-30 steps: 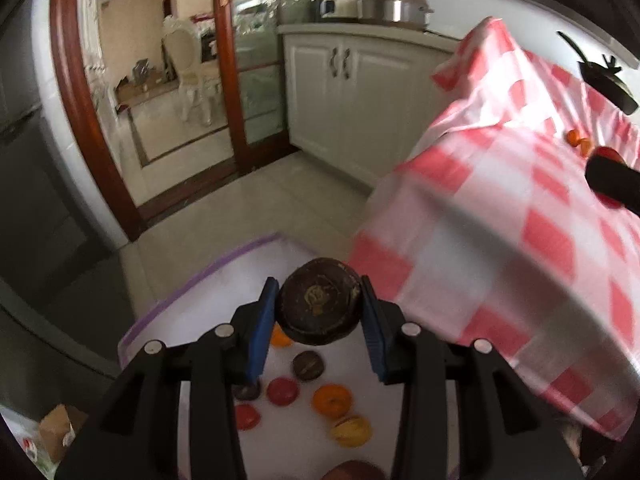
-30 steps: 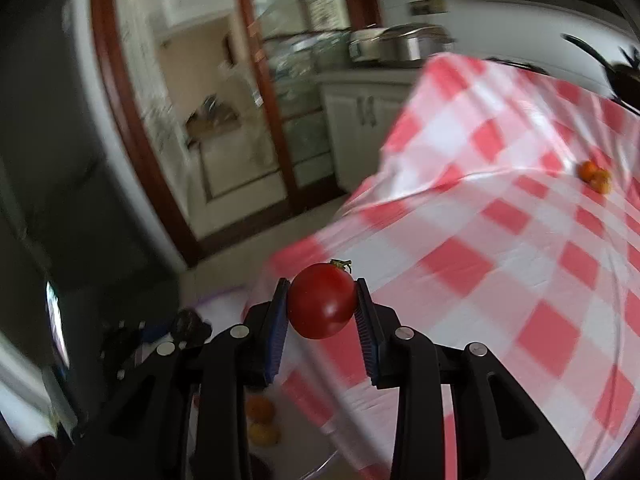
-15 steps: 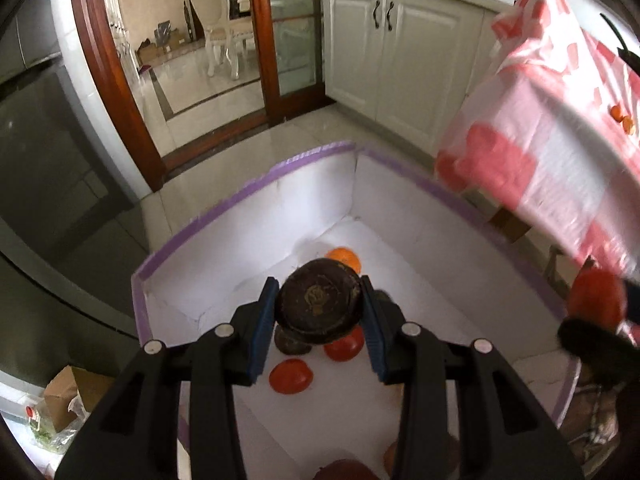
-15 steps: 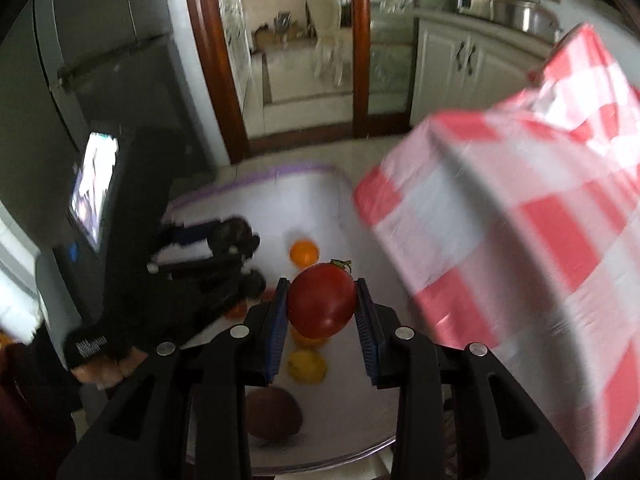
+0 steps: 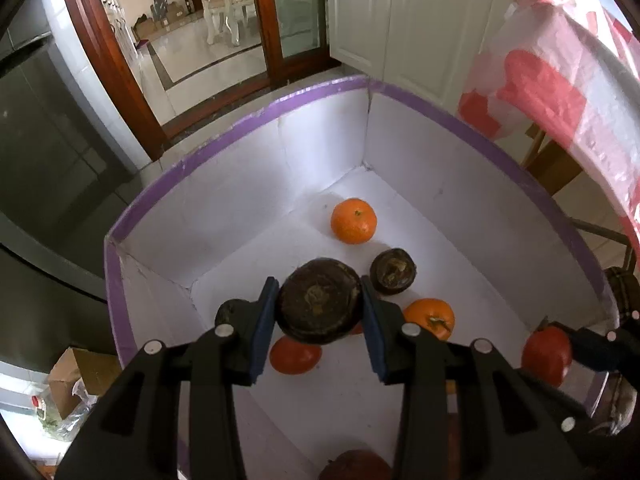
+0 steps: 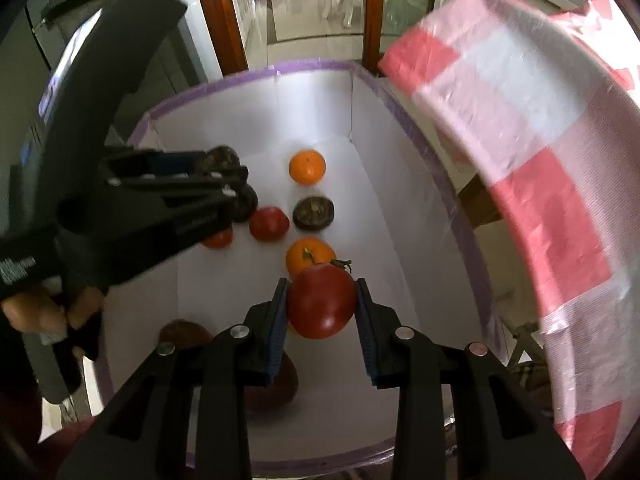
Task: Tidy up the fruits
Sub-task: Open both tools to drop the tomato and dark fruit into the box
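While the left hand-held gripper (image 5: 320,312) clamps a dark fruit (image 5: 318,306) over the box (image 5: 240,140), the right hand-held gripper (image 6: 322,304) clamps a tomato (image 6: 320,300) above an orange (image 6: 306,258).

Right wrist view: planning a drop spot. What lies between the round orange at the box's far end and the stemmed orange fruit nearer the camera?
A dark brown round fruit lies between them, in the right wrist view.
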Demonstrator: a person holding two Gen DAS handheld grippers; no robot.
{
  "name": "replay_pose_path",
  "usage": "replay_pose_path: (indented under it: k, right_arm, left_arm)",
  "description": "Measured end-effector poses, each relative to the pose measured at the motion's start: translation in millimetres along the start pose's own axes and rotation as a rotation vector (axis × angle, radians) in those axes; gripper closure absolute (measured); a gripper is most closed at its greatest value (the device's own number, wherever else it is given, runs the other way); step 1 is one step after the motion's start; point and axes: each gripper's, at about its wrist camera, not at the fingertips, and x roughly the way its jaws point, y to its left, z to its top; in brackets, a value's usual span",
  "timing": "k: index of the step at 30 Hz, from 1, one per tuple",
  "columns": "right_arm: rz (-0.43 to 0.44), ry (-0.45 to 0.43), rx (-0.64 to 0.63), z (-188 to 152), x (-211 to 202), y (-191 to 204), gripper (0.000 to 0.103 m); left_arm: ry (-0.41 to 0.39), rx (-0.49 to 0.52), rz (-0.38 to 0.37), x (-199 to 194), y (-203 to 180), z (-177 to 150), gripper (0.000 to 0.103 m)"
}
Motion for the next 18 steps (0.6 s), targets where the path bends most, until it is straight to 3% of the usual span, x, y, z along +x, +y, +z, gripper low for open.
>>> replay_pose_path:
  k: [6, 8, 10, 13, 14, 18]
  right_arm:
    - [-0.015, 0.039, 0.005, -2, 8, -8, 0.069]
    - [-0.013, 0.037, 0.013, -2, 6, -10, 0.068]
    - [-0.015, 0.026, 0.013, -1, 3, -10, 0.066]
    - [-0.009, 0.014, 0.013, 0, -3, -10, 0.052]
    - [-0.006, 0.010, 0.012, 0, -5, -10, 0.052]
    - [-0.008, -0.016, -0.005, 2, -15, -8, 0.052]
  left_arm:
    - [0.039, 0.006, -0.013, 7, -2, 2, 0.061]
    - [0.037, -0.002, -0.016, 4, 2, 4, 0.048]
    - [0.028, -0.013, -0.015, 2, 5, 4, 0.043]
    - [0.025, -0.018, -0.017, 1, 6, 4, 0.031]
    - [0.020, -0.019, -0.014, 0, 6, 5, 0.027]
    - [0.012, -0.013, -0.002, -2, 3, 6, 0.024]
